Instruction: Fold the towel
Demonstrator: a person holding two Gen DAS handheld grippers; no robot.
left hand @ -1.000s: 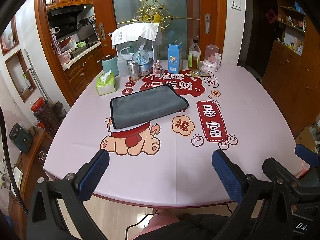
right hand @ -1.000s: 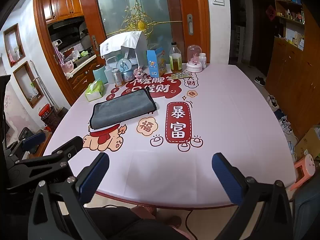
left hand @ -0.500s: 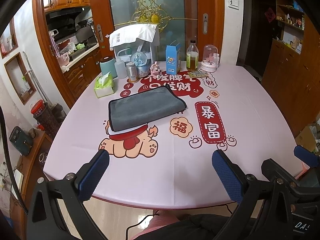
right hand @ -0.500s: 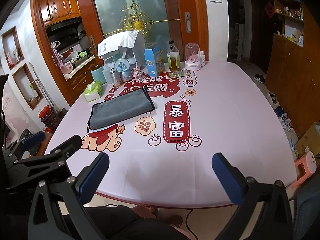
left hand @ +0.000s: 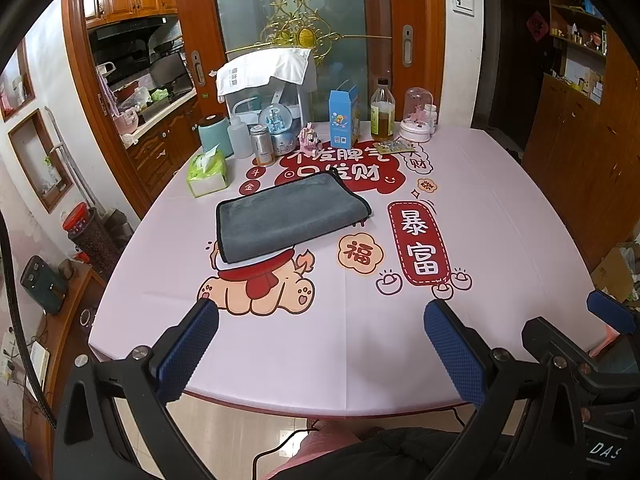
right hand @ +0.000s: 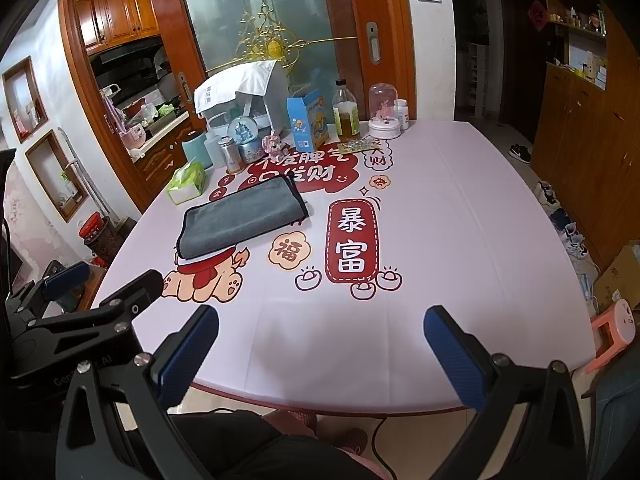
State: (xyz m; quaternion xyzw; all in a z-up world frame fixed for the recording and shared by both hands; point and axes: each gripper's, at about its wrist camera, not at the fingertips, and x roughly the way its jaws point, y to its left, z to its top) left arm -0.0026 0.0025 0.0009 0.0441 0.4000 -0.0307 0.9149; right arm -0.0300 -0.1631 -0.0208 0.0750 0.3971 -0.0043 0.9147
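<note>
Folded gray towel lies well beyond left gripper and right gripper, both spread wide, holding nothing.

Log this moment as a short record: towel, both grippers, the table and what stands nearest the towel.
towel: grey towel, folded, flat on the table, untouched
left gripper: open, empty, above the near table edge
right gripper: open, empty, above the near table edge
table: pink printed tablecloth
nearest item: green tissue pack, beyond the towel's left corner
far edge: blue carton, oil bottle, snow globe
</note>
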